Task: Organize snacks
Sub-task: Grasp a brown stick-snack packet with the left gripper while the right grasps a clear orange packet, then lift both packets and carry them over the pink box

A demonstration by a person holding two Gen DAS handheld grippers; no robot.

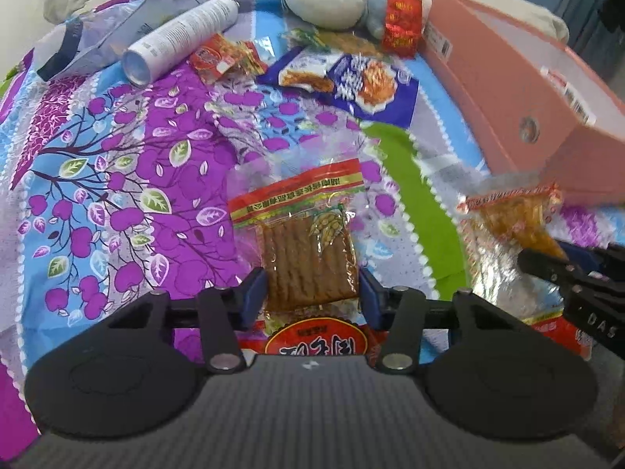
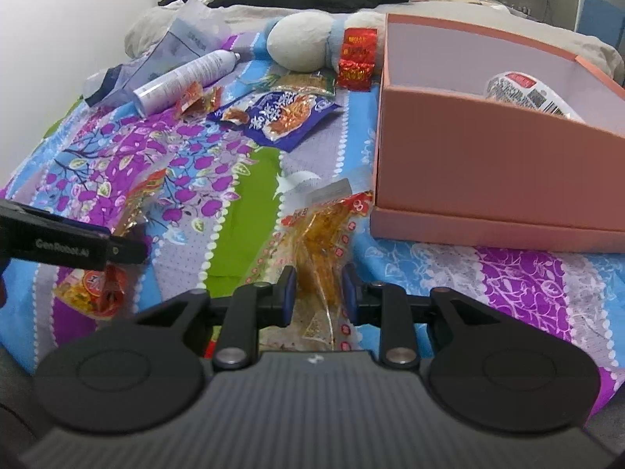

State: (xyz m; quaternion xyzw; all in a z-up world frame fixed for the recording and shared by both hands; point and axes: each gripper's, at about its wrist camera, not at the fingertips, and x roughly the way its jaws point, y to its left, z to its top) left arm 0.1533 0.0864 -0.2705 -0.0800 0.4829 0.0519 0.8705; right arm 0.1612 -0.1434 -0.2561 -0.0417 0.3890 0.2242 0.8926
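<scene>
- Left wrist view: the left gripper (image 1: pixel 312 293) has its blue pads against both sides of a clear packet of brown sticks (image 1: pixel 308 262), closed on it. The packet's red and green end points away over the patterned bedspread (image 1: pixel 129 179).
- Ahead lie a blue packet (image 1: pixel 363 86), a small red packet (image 1: pixel 218 56) and a white can (image 1: pixel 183 39) on its side. Bare bedspread spreads to the left.
- The pink box (image 1: pixel 519 90) stands to the right; the right gripper (image 1: pixel 547 262) shows at the right edge, holding an orange packet (image 1: pixel 515 215).
- Right wrist view: the right gripper (image 2: pixel 318 293) is closed on the orange packet (image 2: pixel 324 242), whose far end nearly reaches the box's (image 2: pixel 488 172) near left corner.
- The box is open-topped with one wrapped snack (image 2: pixel 523 90) inside.
</scene>
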